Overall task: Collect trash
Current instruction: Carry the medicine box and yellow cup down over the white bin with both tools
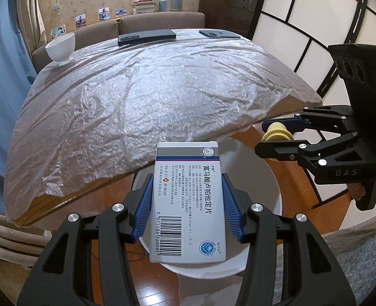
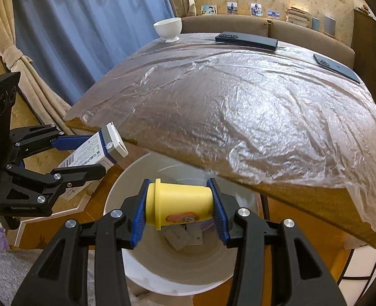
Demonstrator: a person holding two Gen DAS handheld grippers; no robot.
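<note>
My left gripper [image 1: 185, 206] is shut on a white medicine box [image 1: 188, 199] with a barcode, held over the rim of a white trash bin [image 1: 272, 193] beside the table. In the right wrist view the same box [image 2: 93, 153] sticks out of the left gripper [image 2: 96, 153] at the left. My right gripper [image 2: 180, 209] is shut on a small yellow cup [image 2: 180, 204], lying sideways between the blue pads above the white bin [image 2: 142, 262]. Paper scraps [image 2: 185, 237] lie at the bin's bottom. In the left wrist view the right gripper [image 1: 267, 137] carries the yellow cup [image 1: 277, 134].
A wooden table under crinkled clear plastic [image 1: 142, 97] fills the middle, its near edge overhanging the bin. On it stand a white bowl [image 1: 60, 47], a dark remote [image 1: 147, 37] and a dark phone [image 1: 218, 33]. A brown sofa [image 2: 264, 29] lies behind, curtains [image 2: 68, 38] left.
</note>
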